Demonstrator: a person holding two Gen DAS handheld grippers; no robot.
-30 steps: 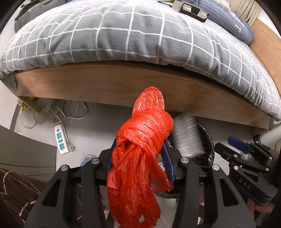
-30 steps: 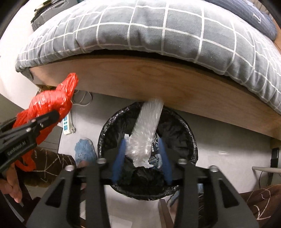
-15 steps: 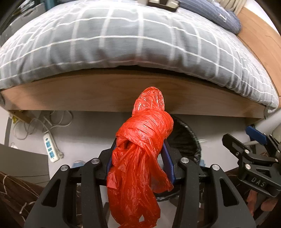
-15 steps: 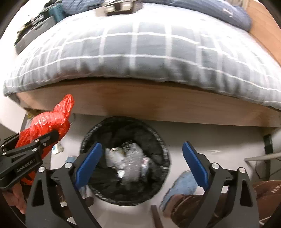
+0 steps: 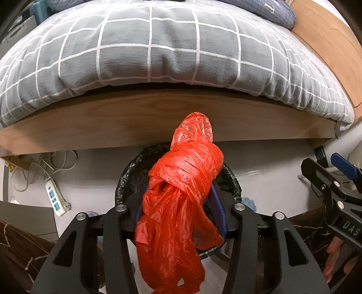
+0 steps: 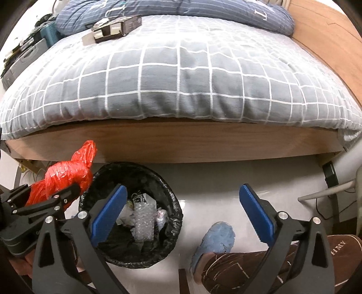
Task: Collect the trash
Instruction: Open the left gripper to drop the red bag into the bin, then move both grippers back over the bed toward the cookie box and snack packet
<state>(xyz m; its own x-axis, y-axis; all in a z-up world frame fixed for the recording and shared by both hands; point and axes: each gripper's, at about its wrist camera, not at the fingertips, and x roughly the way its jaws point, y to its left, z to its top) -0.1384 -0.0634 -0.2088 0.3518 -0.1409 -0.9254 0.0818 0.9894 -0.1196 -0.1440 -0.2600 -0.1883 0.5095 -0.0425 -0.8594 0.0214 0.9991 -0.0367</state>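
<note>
While the pale grey floor (image 6: 226,181) runs under everything, a wooden bed frame (image 6: 181,144) spans the far side, topped by a grey duvet (image 6: 181,74) with a white grid pattern. At the bed's far edge lies a blue striped pillow (image 6: 203,11) showing a white letter "L", and near the far left corner a dark box (image 6: 117,27) rests on the duvet. On the floor by the bed's left end, a white power strip (image 5: 55,199) sits among loose cables (image 5: 34,167).

Just in front of the bed frame stands a round bin (image 6: 172,203) lined with a black bag. Inside it lie bubble wrap (image 6: 144,217) and other pale scraps.

The left gripper (image 5: 178,203) is clamped on a knotted red plastic bag (image 5: 183,181), its blue pads pressed against the bag's sides; the bag hangs over the bin's left rim in the right wrist view and directly above the bin in the left wrist view. The right gripper (image 6: 181,212) has its fingers spread wide and holds nothing, with the left pad over the bin and the right pad over bare floor.

A blue slipper (image 6: 215,239) and brown trousers (image 6: 260,266) show at the near edge; "HMY" is stitched on the brown fabric at right. "DAS" reads on the right gripper's body, and part of a printed word shows on the left one.
</note>
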